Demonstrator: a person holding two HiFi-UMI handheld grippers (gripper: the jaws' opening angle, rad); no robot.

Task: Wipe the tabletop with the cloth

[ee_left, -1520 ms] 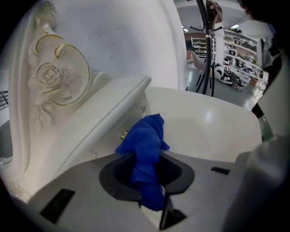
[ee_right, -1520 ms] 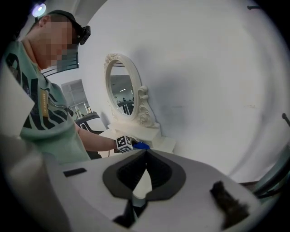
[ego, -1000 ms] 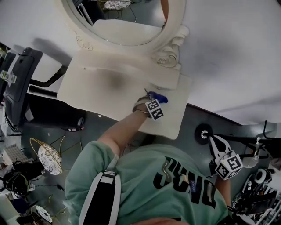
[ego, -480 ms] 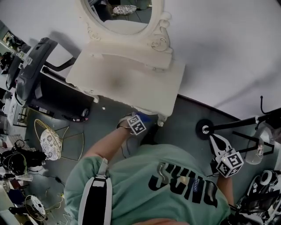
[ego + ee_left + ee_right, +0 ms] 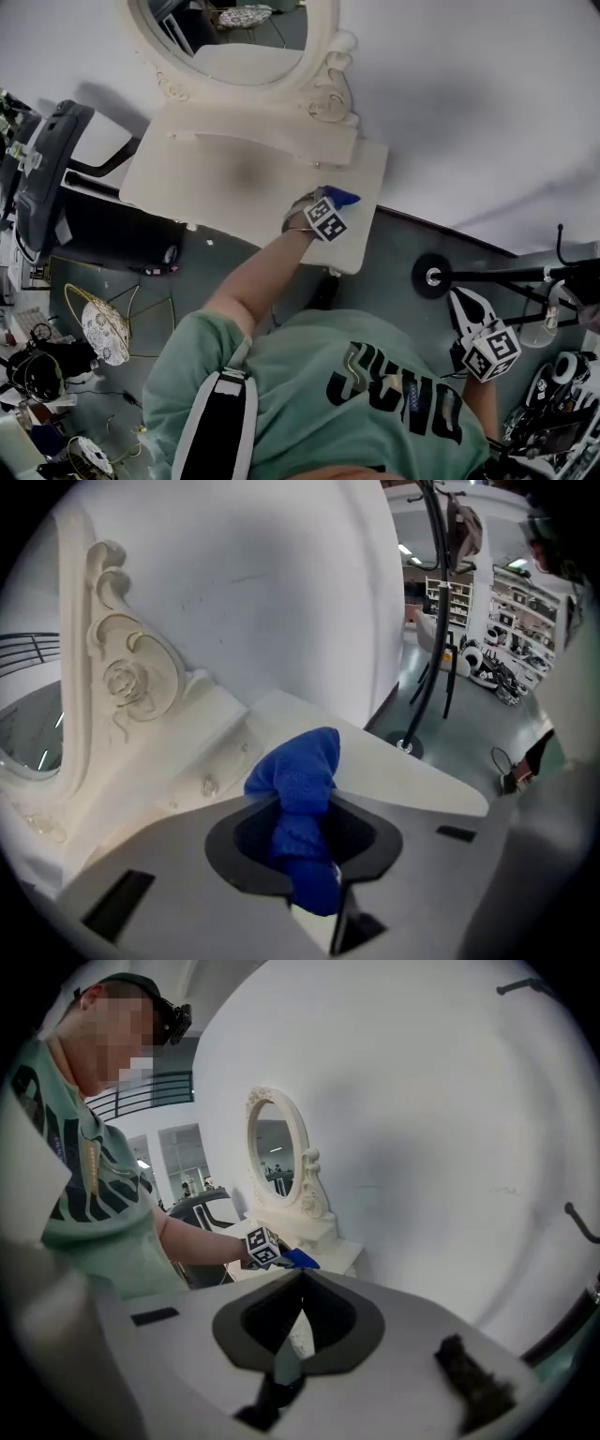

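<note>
Cloth (image 5: 305, 789): blue, bunched into a wad, pinched between the jaws of the left tool (image 5: 305, 817). One lump sticks out past the jaw tips, and a tail hangs back behind them.

Seen from the head view, the cloth (image 5: 339, 196) sits right of the mirror (image 5: 234, 37), just in front of its scrolled foot. It is over the far right part of the cream desk (image 5: 216, 192). Cannot tell whether the wad touches the desk or rides just above it.

Left tool (image 5: 333, 204): clamped on the cloth, arm stretched out toward the mirror's foot. The marker cube faces up.

From the left gripper view the carved frame of the mirror (image 5: 122, 667) fills the left side. The desk (image 5: 422, 771) runs out to a rounded corner beyond the cloth.

Right tool (image 5: 466, 302): well away from the mirror, low and off to the right, held near the person's green shirt (image 5: 375, 394). It is over the floor and not over the desk. In its own view the right tool (image 5: 300, 1297) has its jaws drawn together with nothing between them. That view looks toward the mirror (image 5: 274, 1162) and catches the cloth (image 5: 300, 1259) in front of it.

Other items:
- A black chair (image 5: 42, 169) stands left of the mirror.
- A black round stand base (image 5: 431, 277) sits on the floor to the mirror's right, just past the desk corner.
</note>
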